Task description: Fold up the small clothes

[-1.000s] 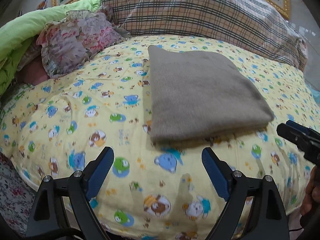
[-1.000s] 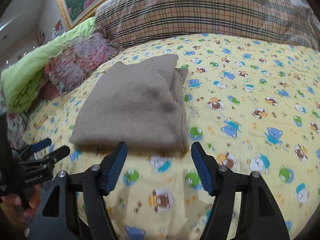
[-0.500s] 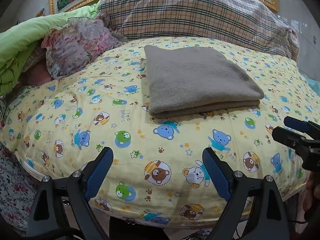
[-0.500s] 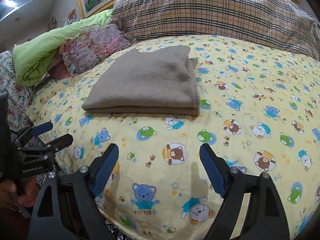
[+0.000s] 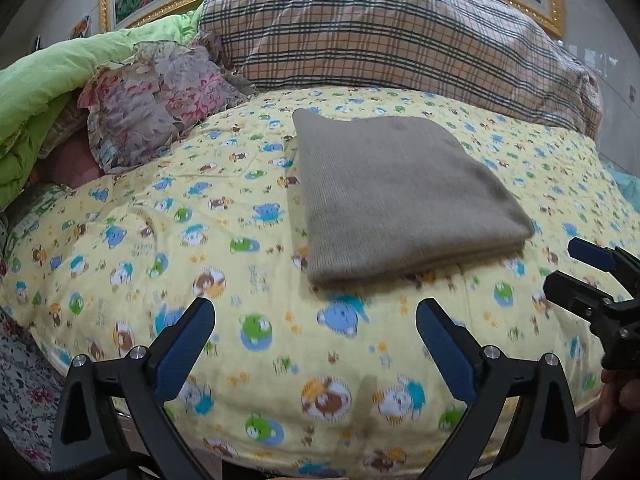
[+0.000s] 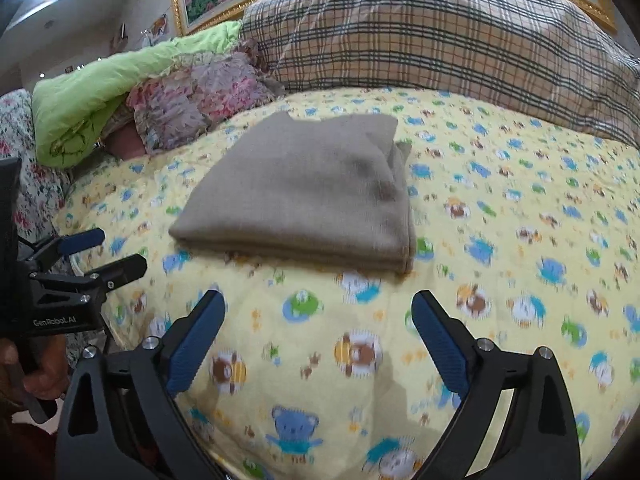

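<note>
A taupe knit garment [image 5: 396,196] lies folded into a neat rectangle on the yellow cartoon-print bedspread [image 5: 180,240]; it also shows in the right wrist view [image 6: 308,192]. My left gripper [image 5: 316,324] is open and empty, a short way in front of the garment's near edge. My right gripper [image 6: 318,320] is open and empty, also just short of the near edge. Each gripper shows at the side of the other's view, the right one [image 5: 576,268] and the left one [image 6: 100,252].
A large plaid pillow [image 5: 380,32] lies at the back. A floral cushion [image 5: 156,100] and a green quilt [image 5: 52,88] are piled at the back left. The bed's front edge runs below the grippers.
Both grippers pulled back from the garment, then moved toward it again. The garment has stayed folded and still.
</note>
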{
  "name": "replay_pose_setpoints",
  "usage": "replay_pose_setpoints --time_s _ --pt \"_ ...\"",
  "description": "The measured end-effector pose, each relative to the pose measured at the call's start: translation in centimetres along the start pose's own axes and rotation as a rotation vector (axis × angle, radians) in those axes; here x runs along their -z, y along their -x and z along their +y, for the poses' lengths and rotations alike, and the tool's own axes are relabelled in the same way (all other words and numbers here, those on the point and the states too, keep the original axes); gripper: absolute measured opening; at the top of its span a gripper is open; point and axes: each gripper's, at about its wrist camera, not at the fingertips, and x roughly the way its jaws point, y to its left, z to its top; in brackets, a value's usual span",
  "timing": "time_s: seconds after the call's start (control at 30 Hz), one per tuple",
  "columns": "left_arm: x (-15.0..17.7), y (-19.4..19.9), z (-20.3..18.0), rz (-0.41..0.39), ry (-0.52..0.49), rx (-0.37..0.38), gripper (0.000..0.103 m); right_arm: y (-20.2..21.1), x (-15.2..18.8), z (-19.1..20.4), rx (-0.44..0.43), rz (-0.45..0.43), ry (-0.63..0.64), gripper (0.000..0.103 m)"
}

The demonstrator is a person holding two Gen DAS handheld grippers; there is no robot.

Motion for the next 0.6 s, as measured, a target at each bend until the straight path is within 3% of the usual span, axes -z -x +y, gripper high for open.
replay_pose_setpoints --time_s 0.6 --pt "-3.1 -3.1 0.7 0.034 0.017 -0.032 0.102 -3.5 -3.7 -0.5 -0.064 0.032 -0.023 0.100"
